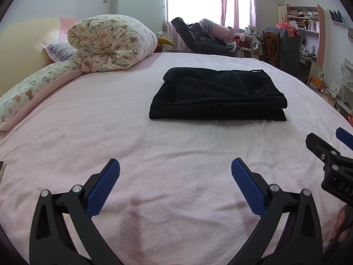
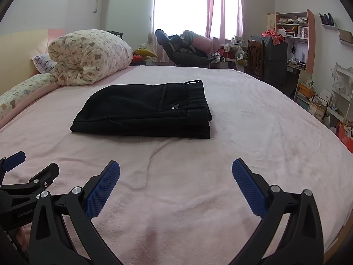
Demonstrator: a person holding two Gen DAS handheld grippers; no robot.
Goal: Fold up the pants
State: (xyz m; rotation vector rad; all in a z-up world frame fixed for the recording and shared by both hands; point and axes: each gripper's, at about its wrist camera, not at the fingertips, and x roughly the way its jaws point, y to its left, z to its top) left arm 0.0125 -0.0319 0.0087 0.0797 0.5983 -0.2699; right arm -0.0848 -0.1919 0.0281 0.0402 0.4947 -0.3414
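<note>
Black pants [image 1: 217, 93] [image 2: 145, 110] lie folded into a flat rectangle on the pink bed cover, waistband toward the right. My left gripper [image 1: 175, 167] hovers over the cover well in front of them, open, blue pads wide apart with nothing between. My right gripper [image 2: 175, 167] is likewise open and empty, near the front of the bed, set back from the pants. Each gripper shows at the edge of the other's view: the right gripper [image 1: 331, 145] at the left wrist view's right side, the left gripper [image 2: 22, 165] at the right wrist view's left side.
A rolled bear-print quilt [image 1: 110, 44] [image 2: 88, 55] and pillows sit at the bed's back left by the headboard. A dark reclined chair [image 1: 198, 37] stands beyond the bed under the window. Shelves and clutter [image 2: 297, 50] fill the right side of the room.
</note>
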